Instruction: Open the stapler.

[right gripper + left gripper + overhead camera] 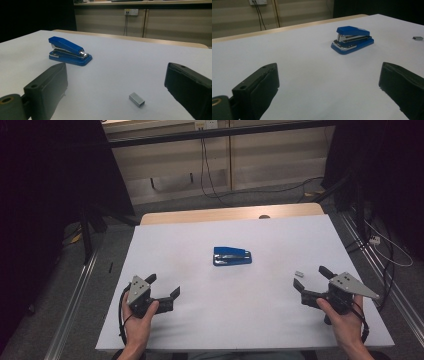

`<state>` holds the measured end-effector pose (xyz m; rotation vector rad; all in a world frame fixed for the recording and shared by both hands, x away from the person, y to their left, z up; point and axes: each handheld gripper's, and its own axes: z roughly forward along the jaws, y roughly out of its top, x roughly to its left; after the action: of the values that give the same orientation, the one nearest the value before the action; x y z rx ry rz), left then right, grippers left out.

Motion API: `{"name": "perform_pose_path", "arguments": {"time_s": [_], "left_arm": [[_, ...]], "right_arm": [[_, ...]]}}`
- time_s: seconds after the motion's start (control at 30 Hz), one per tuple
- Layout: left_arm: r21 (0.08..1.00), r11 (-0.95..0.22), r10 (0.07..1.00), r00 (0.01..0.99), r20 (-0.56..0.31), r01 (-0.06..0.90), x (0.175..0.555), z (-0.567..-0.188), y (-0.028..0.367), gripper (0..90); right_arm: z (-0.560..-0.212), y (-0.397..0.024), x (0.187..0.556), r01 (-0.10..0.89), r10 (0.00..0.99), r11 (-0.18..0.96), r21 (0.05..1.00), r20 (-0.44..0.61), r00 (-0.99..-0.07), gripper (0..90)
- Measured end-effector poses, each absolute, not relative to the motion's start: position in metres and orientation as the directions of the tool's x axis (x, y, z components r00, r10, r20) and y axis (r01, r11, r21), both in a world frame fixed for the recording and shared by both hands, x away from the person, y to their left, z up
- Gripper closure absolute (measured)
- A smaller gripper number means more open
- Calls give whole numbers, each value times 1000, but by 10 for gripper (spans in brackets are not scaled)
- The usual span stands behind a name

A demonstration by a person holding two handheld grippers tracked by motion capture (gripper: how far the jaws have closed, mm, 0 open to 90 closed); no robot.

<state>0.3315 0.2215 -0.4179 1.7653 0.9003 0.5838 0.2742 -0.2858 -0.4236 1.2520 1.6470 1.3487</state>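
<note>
A blue stapler lies closed in the middle of the white table; it also appears ahead of both gripper cameras, stapler and stapler. A small grey block of staples rests near the right side, just in front of my right gripper, and lies between that gripper's wide jaws as the staples. The same staples sit far off at the right edge of the left gripper view. My left gripper rests at the front left, open and holding nothing. My right gripper is open too.
The table's wooden far edge shows beyond the white sheet. Cables hang down the wall panels behind. Metal rails run along the floor on both sides.
</note>
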Motion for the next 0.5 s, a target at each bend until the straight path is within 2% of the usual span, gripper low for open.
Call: {"name": "perform_pose_path", "arguments": {"time_s": [0.5], "left_arm": [[927,-220,787,617,-15,304,334,-419,219,31]], "right_arm": [[-426,-279,277,279,929,34,960,72,-362,11]]}}
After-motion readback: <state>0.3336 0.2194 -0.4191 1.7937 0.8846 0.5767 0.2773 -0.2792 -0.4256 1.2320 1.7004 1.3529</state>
